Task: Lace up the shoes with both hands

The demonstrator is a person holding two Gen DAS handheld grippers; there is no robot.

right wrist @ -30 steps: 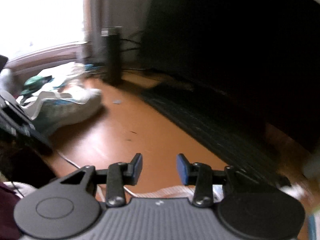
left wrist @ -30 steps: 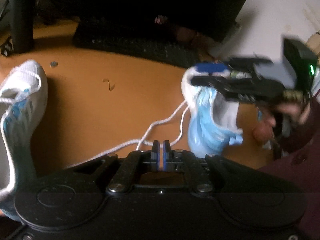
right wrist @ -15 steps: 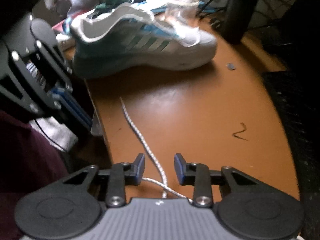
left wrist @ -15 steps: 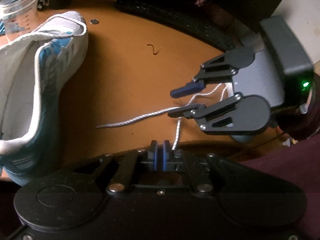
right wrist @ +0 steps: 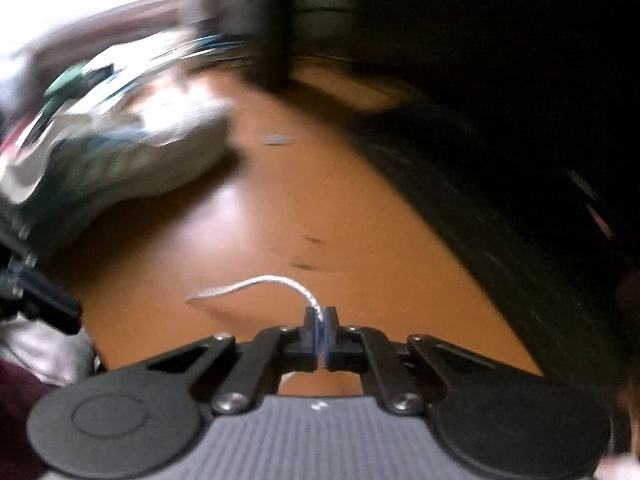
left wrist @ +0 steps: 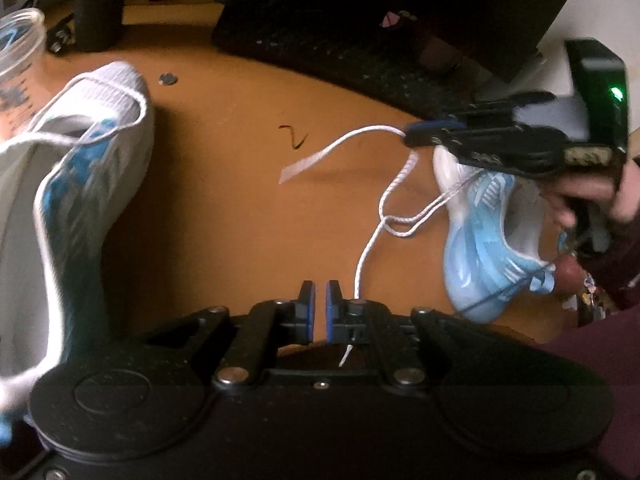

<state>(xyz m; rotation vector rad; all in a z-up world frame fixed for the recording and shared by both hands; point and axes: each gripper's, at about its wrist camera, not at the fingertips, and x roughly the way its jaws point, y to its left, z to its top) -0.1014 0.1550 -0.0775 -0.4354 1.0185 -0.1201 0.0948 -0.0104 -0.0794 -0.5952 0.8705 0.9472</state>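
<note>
Two grippers: right gripper (right wrist: 320, 318) clamped on lace (left wrist: 362, 134) nr its tip; left gripper (left wrist: 320, 306) shut, empty, lace passing just right of it. Shoe (left wrist: 486, 240) below right gripper. Judgement: keep tip short, steady shoe w/ left, aim for eyelet.

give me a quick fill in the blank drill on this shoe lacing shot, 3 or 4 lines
1. The right gripper is shut on a white ____.
2. The light blue shoe lies on its side on the ____-coloured desk.
3. The left gripper has its jaws ____.
4. Behind the white and blue sneaker stands a clear plastic ____.

Missing words: shoelace; orange; shut; cup
</note>
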